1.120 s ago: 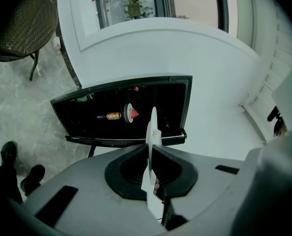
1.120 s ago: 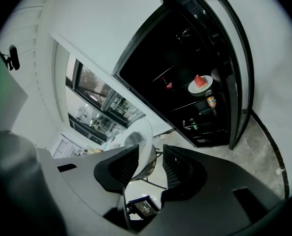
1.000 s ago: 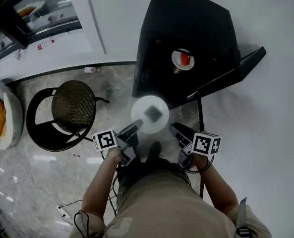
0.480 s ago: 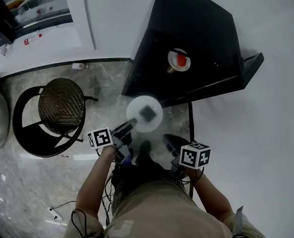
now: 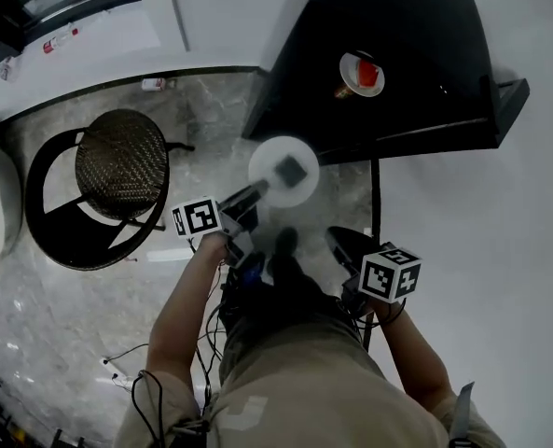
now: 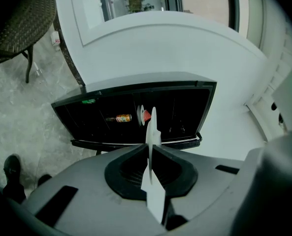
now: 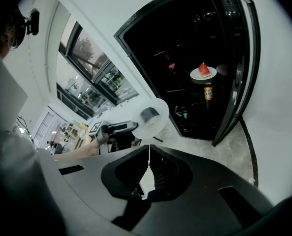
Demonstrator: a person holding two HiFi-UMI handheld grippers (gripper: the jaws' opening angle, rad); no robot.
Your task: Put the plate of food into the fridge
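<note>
Plate (image 5: pixel 272 155) of food hangs in the air in front of the open fridge (image 5: pixel 416 35), outside it and above the grey stone floor (image 5: pixel 62 287). Your left gripper (image 5: pixel 257 191) pinches it by the rim nearest you. In the left gripper view the white disc stands edge-on between the two jaws, which press on it from both sides. A dark piece of food (image 5: pixel 291 168) sits near the plate's middle.

Your right gripper (image 5: pixel 338 242) is nearer your body and off to the right, apart from the plate. Its jaws are pressed together with nothing between them.

The fridge door (image 5: pixel 507 96) is swung wide at the right side of the black cabinet. Inside, on a shelf, a second white plate (image 5: pixel 350 67) carries a red wedge (image 5: pixel 367 73). In the right gripper view a small bottle (image 7: pixel 208 93) with an orange label stands just below that plate.

To your left, a round wicker chair (image 5: pixel 122 161) with a black frame stands on the floor, left of the fridge.
</note>
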